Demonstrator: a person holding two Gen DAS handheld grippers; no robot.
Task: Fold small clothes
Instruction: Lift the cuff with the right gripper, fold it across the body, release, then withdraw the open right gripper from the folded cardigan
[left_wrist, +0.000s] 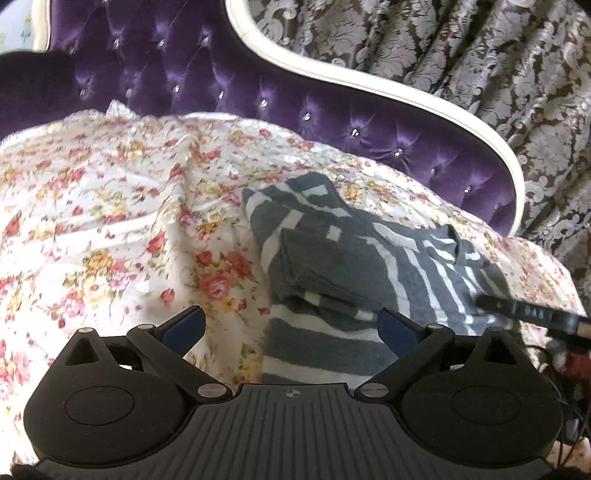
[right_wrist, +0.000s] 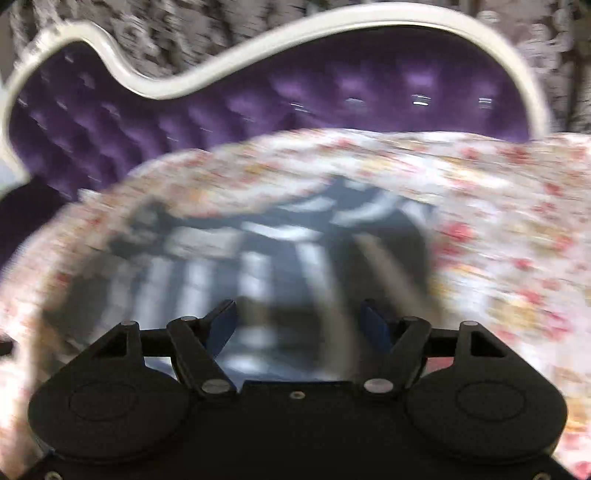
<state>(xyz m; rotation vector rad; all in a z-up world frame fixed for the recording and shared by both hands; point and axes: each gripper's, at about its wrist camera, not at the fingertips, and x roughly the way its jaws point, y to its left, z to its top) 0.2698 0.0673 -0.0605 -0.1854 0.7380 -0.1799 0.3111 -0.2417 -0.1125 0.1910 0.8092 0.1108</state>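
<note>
1. The grey-and-white striped knitted garment (left_wrist: 332, 258) is soft, matt cloth with a slightly fuzzy face and a ribbed edge.
2. The white floral-print bed cover (left_wrist: 110, 206) is thin woven cloth with a faint sheen on its creases.
3. The purple button-tufted headboard (left_wrist: 207, 74) is glossy satin-like cloth set with glinting studs; its cream curved frame (left_wrist: 332, 72) looks smooth and lacquered.
4. The brown-and-silver damask curtain (left_wrist: 480, 74) is heavy patterned cloth with shiny motifs.
5. The black left gripper (left_wrist: 291, 325) is matt plastic with a ribbed deck, bright metal pivot pins and smooth blue pads (left_wrist: 184, 326).
</note>
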